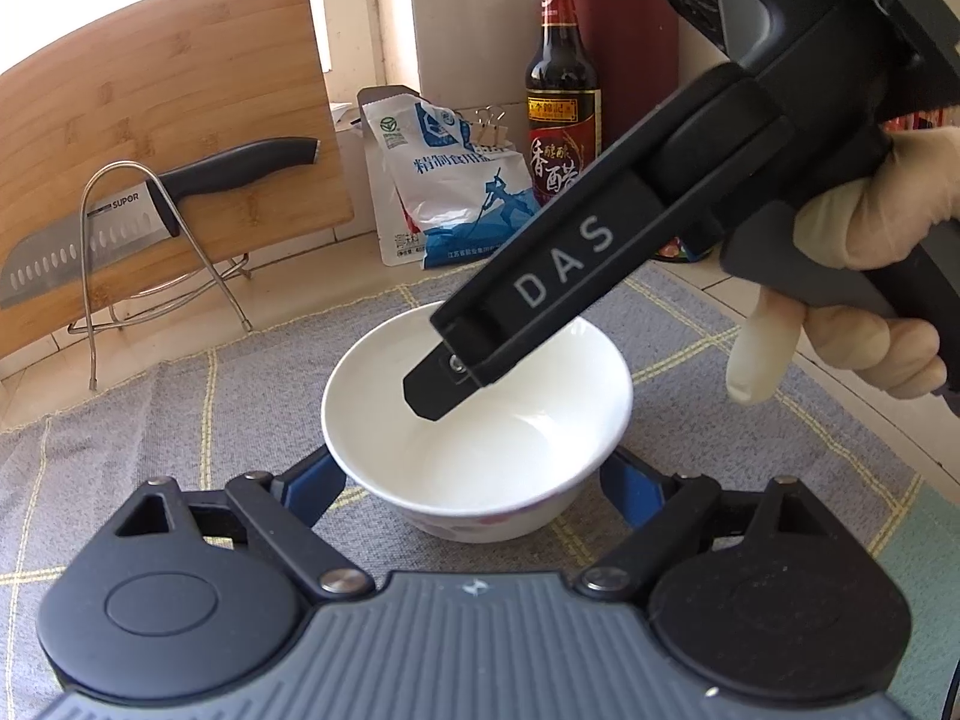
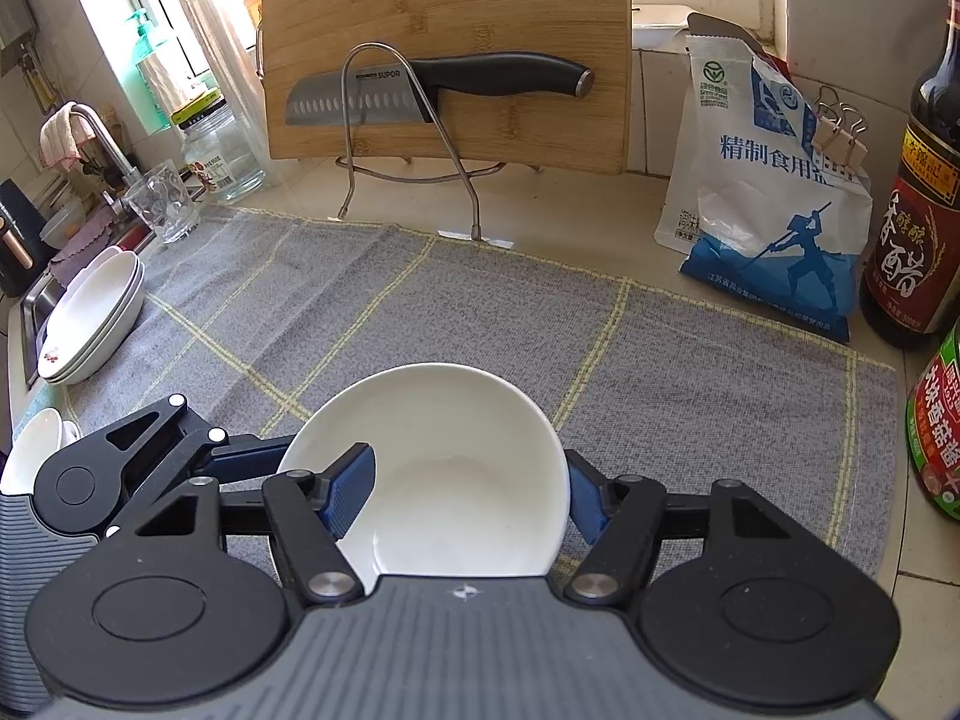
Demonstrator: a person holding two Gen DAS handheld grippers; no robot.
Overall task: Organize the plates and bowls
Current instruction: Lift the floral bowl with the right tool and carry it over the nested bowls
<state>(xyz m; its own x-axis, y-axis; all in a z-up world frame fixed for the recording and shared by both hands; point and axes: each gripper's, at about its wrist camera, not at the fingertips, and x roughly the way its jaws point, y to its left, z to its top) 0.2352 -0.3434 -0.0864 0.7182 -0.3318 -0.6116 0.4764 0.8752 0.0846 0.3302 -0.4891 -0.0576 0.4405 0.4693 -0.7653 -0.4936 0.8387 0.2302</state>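
Note:
A white bowl [image 1: 480, 438] [image 2: 456, 438] rests on the grey checked cloth [image 1: 150, 420] [image 2: 420, 300]. My left gripper [image 1: 474, 480] straddles it, with the blue pads [image 1: 321, 483] touching its outer sides low down. My right gripper [image 1: 456, 360] [image 2: 465, 495], held by a gloved hand [image 1: 870, 228], slants in from the upper right. It is shut on the bowl. One of its fingers [image 2: 351, 492] is inside the bowl and the other is outside the right wall. In the right wrist view the left gripper's finger [image 2: 246, 461] reaches the bowl's left side.
A stack of white plates [image 2: 90, 324] and another white bowl [image 2: 33, 450] sit at the cloth's left end by the sink. Behind stand a cutting board [image 2: 444, 12] with a knife [image 2: 432, 90] on a wire rack, a salt bag [image 2: 762, 198], a vinegar bottle [image 2: 918, 198], a glass [image 2: 162, 204] and a jar [image 2: 216, 150].

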